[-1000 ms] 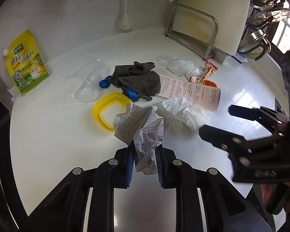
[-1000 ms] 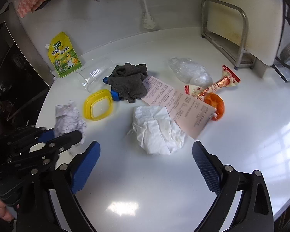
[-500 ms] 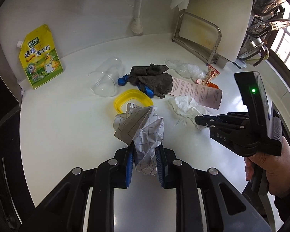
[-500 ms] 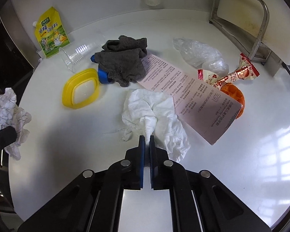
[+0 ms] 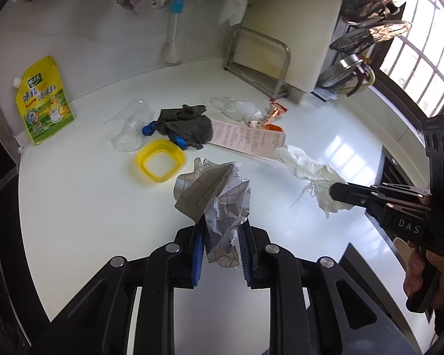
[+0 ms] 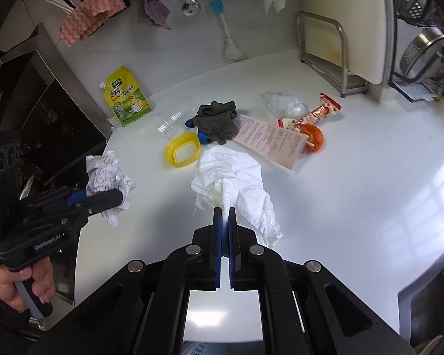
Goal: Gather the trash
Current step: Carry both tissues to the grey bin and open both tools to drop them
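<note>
Both grippers hold trash above the white counter [image 5: 83, 195].

The left gripper [image 5: 220, 236] is clamped on a crumpled ball of grid paper [image 5: 216, 195], and the right gripper [image 6: 225, 222] pinches a white tissue [image 6: 233, 177] that hangs lifted off the surface. Left on the counter: 1 printed leaflet [image 6: 269, 139], a red snack wrapper [image 6: 313, 115], clear plastic film [image 6: 282, 103], a grey cloth [image 6: 217, 121], a yellow lid [image 6: 182, 153], a clear cup [image 5: 127, 130] on its side, and a yellow seasoning pouch [image 5: 43, 100] against the wall.

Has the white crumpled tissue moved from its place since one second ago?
Yes. The white tissue was lying beside the printed paper sheet; now the right gripper holds it lifted, nearer the camera.
</note>
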Action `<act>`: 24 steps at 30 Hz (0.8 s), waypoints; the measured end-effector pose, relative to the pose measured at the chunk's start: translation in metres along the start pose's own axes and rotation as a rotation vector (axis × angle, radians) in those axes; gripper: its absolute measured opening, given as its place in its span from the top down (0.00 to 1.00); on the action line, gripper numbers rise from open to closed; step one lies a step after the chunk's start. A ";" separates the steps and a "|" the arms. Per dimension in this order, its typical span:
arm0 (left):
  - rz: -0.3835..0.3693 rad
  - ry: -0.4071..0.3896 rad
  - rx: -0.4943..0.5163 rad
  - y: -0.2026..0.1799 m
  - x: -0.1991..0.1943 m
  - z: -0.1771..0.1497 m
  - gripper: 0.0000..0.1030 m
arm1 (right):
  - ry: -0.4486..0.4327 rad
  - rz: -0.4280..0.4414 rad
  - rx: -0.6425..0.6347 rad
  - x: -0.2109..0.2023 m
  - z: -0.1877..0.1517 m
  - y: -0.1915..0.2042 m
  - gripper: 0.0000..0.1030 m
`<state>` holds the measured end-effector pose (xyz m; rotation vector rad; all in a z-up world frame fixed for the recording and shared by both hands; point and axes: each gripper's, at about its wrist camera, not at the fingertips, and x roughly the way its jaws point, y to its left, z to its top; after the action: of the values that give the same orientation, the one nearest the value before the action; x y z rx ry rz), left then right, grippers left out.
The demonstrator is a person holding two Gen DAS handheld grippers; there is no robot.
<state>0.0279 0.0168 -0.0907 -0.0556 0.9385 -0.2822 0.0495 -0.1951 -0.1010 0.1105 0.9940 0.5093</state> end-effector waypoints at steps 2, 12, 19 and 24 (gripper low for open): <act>-0.030 0.003 0.016 -0.011 -0.008 -0.005 0.80 | -0.007 -0.008 0.022 -0.020 -0.021 -0.005 0.97; -0.205 0.095 0.173 -0.091 -0.023 -0.048 0.80 | 0.064 -0.054 0.144 -0.089 -0.152 -0.021 0.97; -0.308 0.218 0.267 -0.142 -0.006 -0.088 0.80 | 0.169 -0.067 0.217 -0.086 -0.225 -0.019 0.96; -0.323 0.283 0.309 -0.165 0.010 -0.106 0.80 | 0.210 -0.064 0.222 -0.083 -0.244 -0.020 0.96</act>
<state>-0.0868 -0.1364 -0.1335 0.1213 1.1562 -0.7460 -0.1807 -0.2843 -0.1779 0.2266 1.2549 0.3552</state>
